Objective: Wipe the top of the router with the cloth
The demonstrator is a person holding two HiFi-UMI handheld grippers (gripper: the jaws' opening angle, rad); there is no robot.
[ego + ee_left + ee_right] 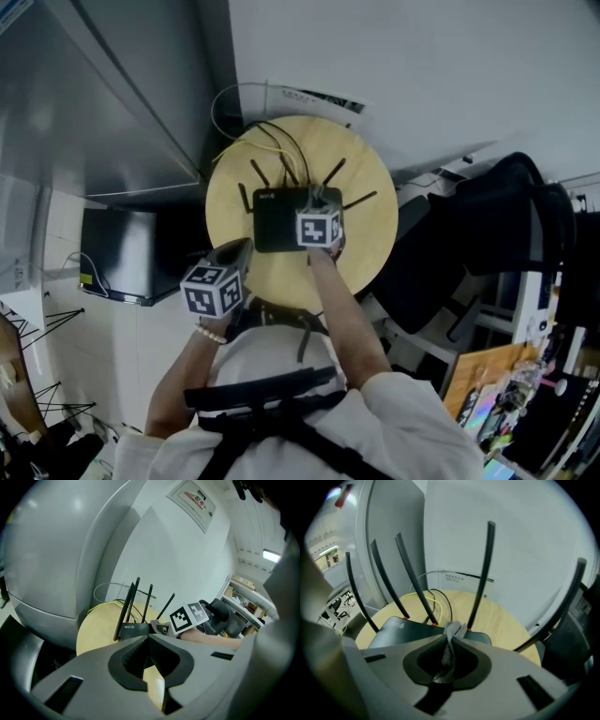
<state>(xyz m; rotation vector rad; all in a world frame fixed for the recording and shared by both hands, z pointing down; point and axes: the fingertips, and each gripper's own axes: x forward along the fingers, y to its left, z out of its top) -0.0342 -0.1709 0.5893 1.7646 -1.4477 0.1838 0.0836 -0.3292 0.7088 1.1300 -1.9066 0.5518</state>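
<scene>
On the round wooden table (367, 178) lies the black router (277, 221), its antennas (484, 573) fanned up and outward. The right gripper (453, 638) hangs right over the router's top, toward its right half, jaws pinched tight on a grey cloth (446, 660). The cloth bunches out past the jaw tips and meets the router's top near the antenna bases (whether it presses down or only brushes there is hard to say). The left gripper (151, 637) is held back at the table's near left edge, apart from the router, jaws pressed together with nothing between them. A yellow cable (434, 603) loops behind the router.
</scene>
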